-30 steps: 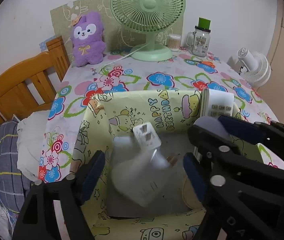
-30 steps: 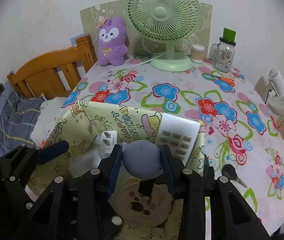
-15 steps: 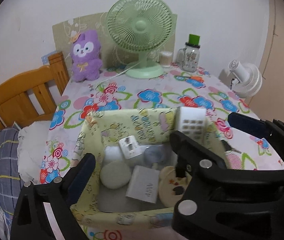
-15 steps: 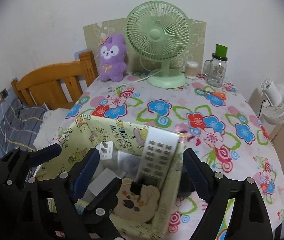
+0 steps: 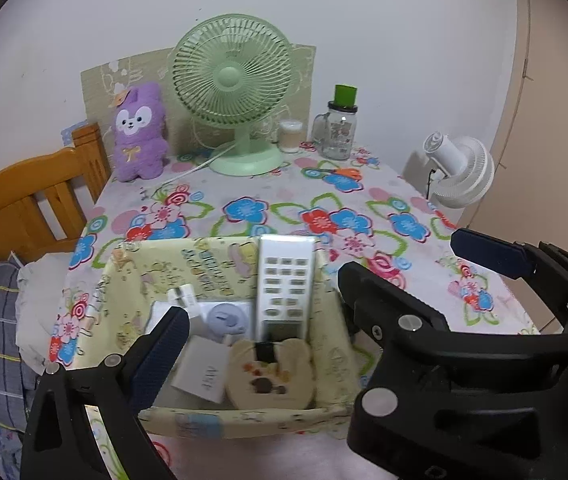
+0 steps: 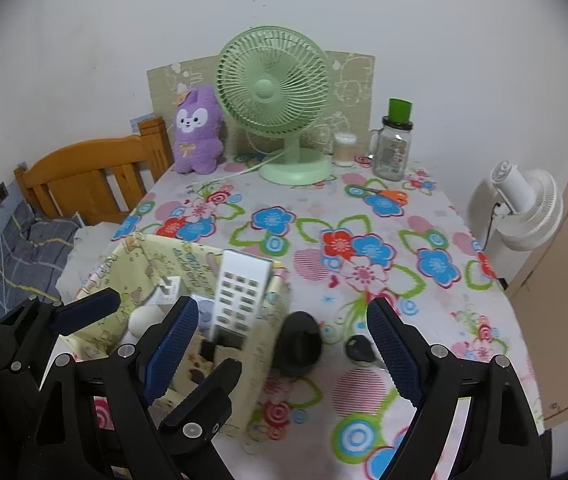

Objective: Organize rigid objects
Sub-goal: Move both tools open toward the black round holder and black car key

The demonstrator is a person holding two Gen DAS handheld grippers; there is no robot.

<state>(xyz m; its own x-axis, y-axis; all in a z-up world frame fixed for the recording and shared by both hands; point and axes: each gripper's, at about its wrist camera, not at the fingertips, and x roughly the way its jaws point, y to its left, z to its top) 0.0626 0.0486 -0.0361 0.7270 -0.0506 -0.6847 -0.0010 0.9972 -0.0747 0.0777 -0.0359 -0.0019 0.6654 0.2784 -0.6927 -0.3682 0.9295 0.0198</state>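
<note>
White remote (image 5: 285, 285) stands nearly upright in the yellow fabric bin (image 5: 219, 414) at the near edge of the floral tablecloth (image 5: 284, 200), long axis vertical w/ slight lean, top end resting on the bin's far wall, button face toward the cameras, bottom end down among the other items. In the bin w/ it: white plug adapter (image 5: 183, 298) at far left, prongs up; round pale-blue gadget (image 5: 225, 317) just left of the remote's base; flat white box (image 5: 203, 372) lying near-left; bear-shaped cream item (image 5: 269, 378) lying flat at near right, a small black piece on its far edge touching the remote's foot. Right wrist view shows the same bin (image 6: 131, 260) w/ remote (image 6: 239, 292) tilted, plus a white egg-like item (image 6: 143, 318) at left. Left gripper (image 5: 261, 326) hovers above the bin's near side, pointing fwd & slightly down, jaws wide apart, holding nothing. Right gripper (image 6: 279, 356) is to the right of it, over the bin's right wall, also spread wide & empty; a blurred black round obj (image 6: 300, 346) and a dark key (image 6: 360, 350) lie on the cloth between its fingers, just right of the bin. Far side of table: green fan (image 5: 235, 80), purple plush (image 5: 139, 132), glass jar w/ green lid (image 5: 340, 124).
</note>
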